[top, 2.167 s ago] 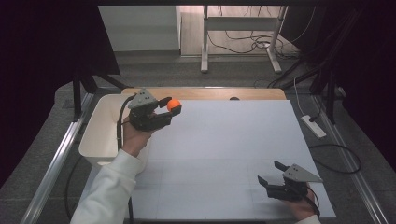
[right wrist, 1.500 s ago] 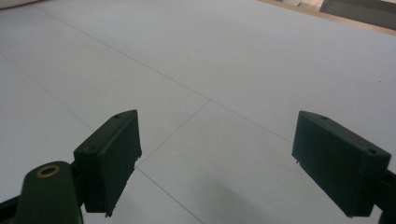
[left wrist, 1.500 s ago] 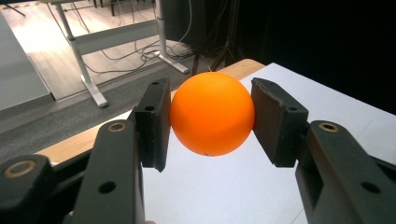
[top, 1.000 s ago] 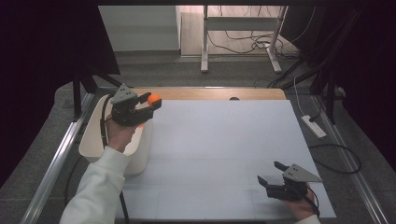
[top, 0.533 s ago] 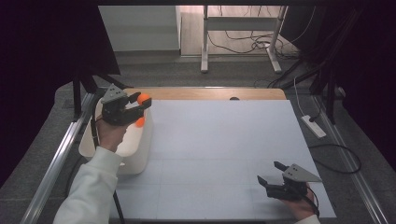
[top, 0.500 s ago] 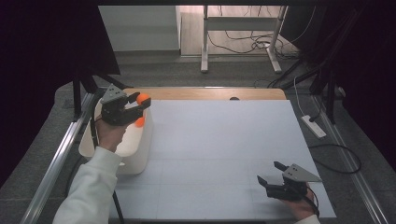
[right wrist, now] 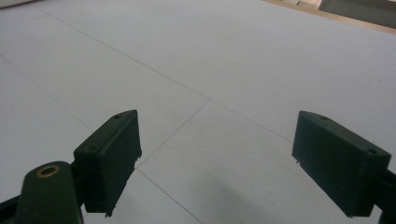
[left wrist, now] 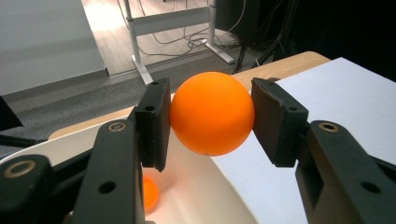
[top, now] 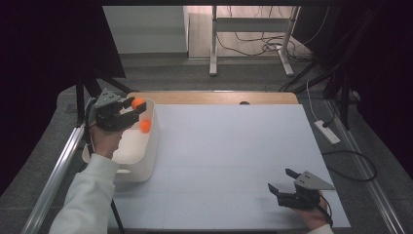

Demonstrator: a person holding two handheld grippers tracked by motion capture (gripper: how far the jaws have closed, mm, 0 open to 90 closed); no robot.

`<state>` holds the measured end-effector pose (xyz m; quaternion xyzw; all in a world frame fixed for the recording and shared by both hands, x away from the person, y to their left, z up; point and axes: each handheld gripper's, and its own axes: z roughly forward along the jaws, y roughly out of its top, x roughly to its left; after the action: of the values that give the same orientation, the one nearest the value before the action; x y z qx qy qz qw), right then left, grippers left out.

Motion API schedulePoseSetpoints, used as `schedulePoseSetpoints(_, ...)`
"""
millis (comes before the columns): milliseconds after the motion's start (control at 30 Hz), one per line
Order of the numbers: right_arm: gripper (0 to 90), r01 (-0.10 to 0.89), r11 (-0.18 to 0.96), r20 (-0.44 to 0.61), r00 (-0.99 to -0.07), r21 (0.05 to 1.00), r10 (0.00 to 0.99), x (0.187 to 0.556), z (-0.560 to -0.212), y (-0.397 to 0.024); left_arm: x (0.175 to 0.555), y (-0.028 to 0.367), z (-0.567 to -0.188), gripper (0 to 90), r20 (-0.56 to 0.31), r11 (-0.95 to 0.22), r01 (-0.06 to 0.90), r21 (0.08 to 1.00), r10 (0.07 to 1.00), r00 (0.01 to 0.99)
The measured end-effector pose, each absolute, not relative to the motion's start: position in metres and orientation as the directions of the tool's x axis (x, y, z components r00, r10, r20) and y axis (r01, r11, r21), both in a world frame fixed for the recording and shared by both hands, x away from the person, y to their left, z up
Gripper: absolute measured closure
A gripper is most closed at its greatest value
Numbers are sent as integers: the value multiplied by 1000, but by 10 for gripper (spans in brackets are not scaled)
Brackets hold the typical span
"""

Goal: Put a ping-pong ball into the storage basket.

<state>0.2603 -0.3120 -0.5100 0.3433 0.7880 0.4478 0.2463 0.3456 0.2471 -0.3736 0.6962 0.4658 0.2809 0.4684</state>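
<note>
A smooth, round orange ball (left wrist: 212,113) is sitting clamped between the two black pads of the left gripper (top: 127,110), both pads pressing on its sides, and it is hanging above the open mouth of a white oval plastic tub (top: 149,151) at the table's left end. A second small orange ball (top: 145,126) is lying inside that tub, just below and beyond the held one. The left hand (top: 104,140) is reaching forward from a white sleeve (top: 85,200), wrist level, jaws pointing toward the tub's far rim. No writing is showing on ball, tub or grippers. Far across to the right, the right gripper (top: 283,184) is resting low over the pale grey table sheet (top: 229,146) near its front right corner, jaws standing wide apart with nothing between them and bare sheet lying ahead
</note>
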Motion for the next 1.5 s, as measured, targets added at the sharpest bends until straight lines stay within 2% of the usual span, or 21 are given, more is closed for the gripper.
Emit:
schedulePoseSetpoints(800, 153, 320, 366, -82, -645, 874, 759, 260, -511, -312, 359, 260, -393, 498, -61, -118, 462, 879, 933, 356)
schedulePoseSetpoints(1500, 153, 318, 370, -85, -648, 873, 757, 260, -511, -311, 375, 265, -413, 497, -73, -114, 598, 794, 958, 279)
